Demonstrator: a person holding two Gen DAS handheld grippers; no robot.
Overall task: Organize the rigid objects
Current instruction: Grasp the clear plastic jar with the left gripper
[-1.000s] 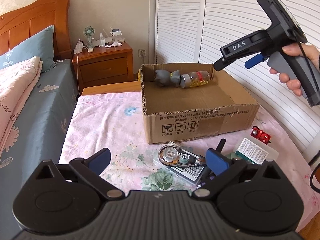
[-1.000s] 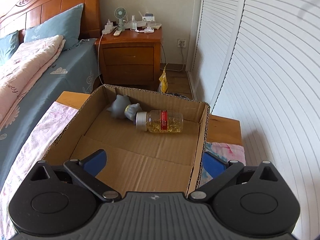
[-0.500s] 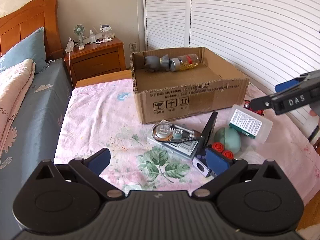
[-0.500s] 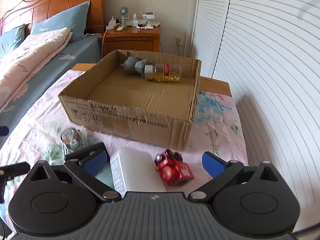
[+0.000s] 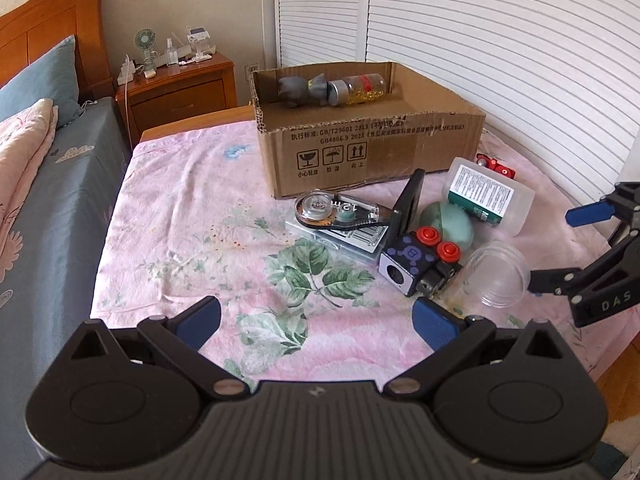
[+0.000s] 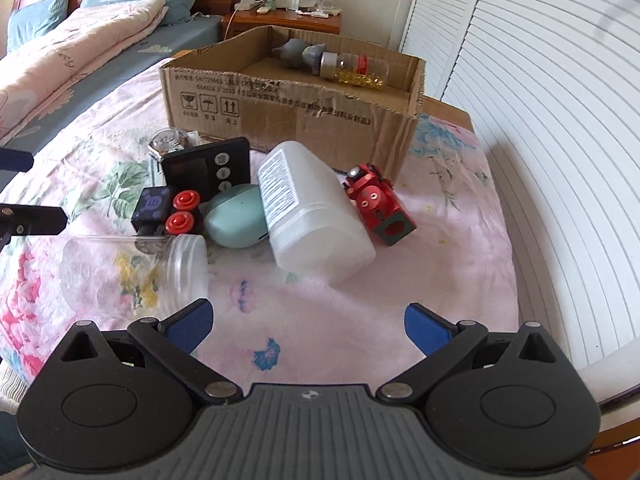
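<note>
Right wrist view: my right gripper hangs with its blue pads spread wide and nothing between them, above the flowered pink cloth. Just ahead of my left pad a clear plastic jar lies on its side. Past it, the white plastic bottle lies tilted, its label up, with the red toy touching its right side and the teal egg-shaped case against its left. Left of the case sits a small dark cube with two red buttons, and behind those a black timer stands on edge. The cardboard box is behind the pile; inside, against its far wall, lie a grey figurine and a capsule bottle, touching each other.

From the left wrist view, my left gripper is also spread wide and empty, over the cloth's leaf print, with the cube just ahead of its right pad. Further on, a correction tape dispenser rests on a flat clear case near the box's front wall. The right gripper shows at the right edge, beside the jar. A nightstand stands behind, next to the bed.
</note>
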